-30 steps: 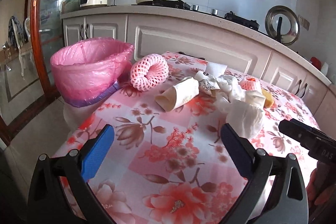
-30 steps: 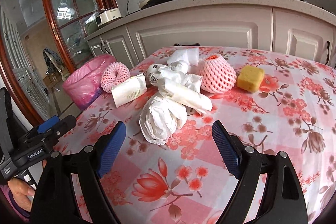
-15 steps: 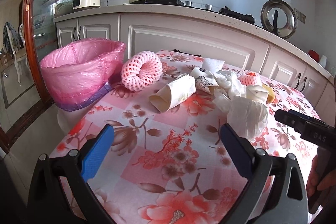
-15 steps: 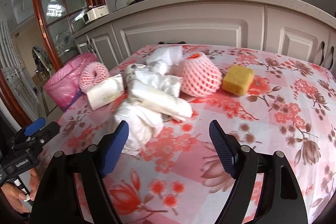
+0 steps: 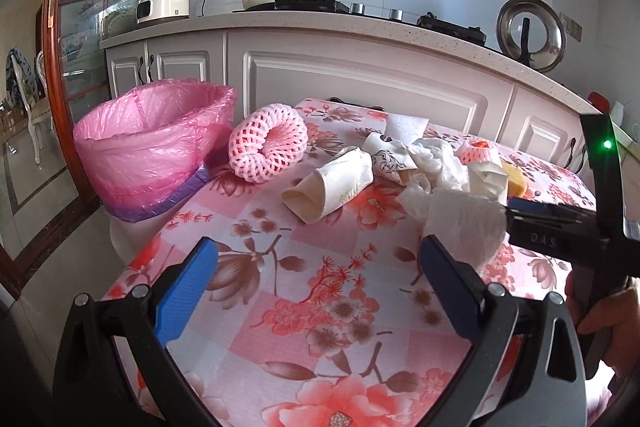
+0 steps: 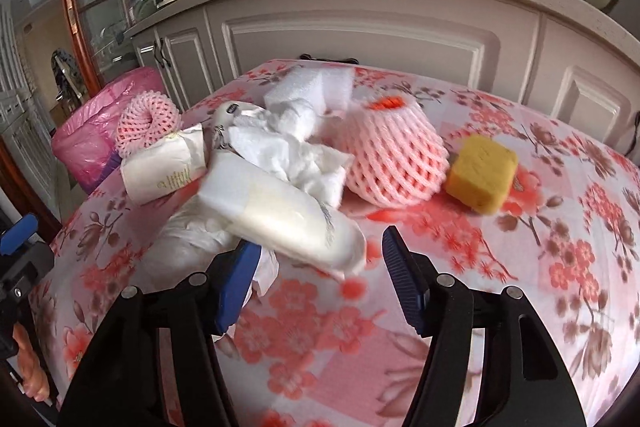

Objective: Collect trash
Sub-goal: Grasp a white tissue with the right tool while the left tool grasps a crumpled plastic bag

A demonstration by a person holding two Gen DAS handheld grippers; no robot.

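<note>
Trash lies in a pile on the floral table [image 5: 320, 291]: a white packet [image 6: 280, 215], a crumpled white bag [image 6: 188, 243], tissue [image 6: 296, 155], a rolled paper [image 5: 332, 183], a pink foam-net ring [image 5: 266, 143] and a foam-net dome [image 6: 396, 163]. My right gripper [image 6: 320, 267] is closing; the packet's near end lies just ahead between its fingers, and the left finger is against the crumpled bag [image 5: 464, 223]. No pad presses on the packet. My left gripper [image 5: 316, 267] stands open over bare tablecloth, short of the pile. The pink-lined bin [image 5: 152, 147] stands off the table's left corner.
A yellow sponge [image 6: 480, 175] sits right of the dome, and a white foam block [image 6: 316, 87] lies behind the pile. White kitchen cabinets [image 5: 360, 83] run behind the table. A glass door [image 5: 80, 27] stands at the left. A hand [image 5: 608, 323] grips the right tool.
My right gripper has come forward and lower to the white pile, and its jaws have narrowed. The left gripper has stayed about where it was, still open.
</note>
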